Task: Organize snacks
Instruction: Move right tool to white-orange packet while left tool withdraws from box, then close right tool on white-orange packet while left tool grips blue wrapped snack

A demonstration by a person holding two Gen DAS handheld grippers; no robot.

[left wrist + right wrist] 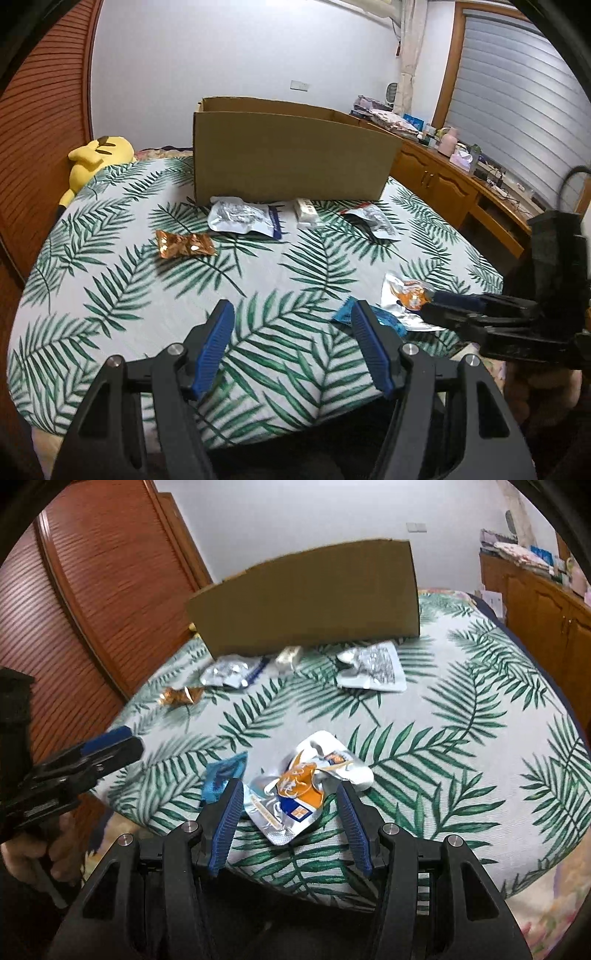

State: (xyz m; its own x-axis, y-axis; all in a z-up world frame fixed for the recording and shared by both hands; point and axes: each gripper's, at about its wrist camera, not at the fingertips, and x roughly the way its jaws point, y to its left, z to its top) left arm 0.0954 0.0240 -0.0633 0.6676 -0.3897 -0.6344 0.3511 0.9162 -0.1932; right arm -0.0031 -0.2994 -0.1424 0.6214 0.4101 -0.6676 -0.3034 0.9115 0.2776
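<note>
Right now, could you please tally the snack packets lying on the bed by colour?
Silver packets: 2, the left one with a blue edge and the right one.
Orange-and-white packet: 1
Blue packet: 1
Copper-gold packet: 1
Small white packet: 1
Total: 6, all outside the cardboard box.

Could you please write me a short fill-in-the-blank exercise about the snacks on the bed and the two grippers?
1. The cardboard box stands on a bedspread printed with green ____.
2. The right gripper has its jaws ____ on either side of the orange and white snack pouch.
3. The small packet beside that pouch is ____ in colour.
4. The left gripper holds ____.

Missing words: leaves; open; blue; nothing
</note>
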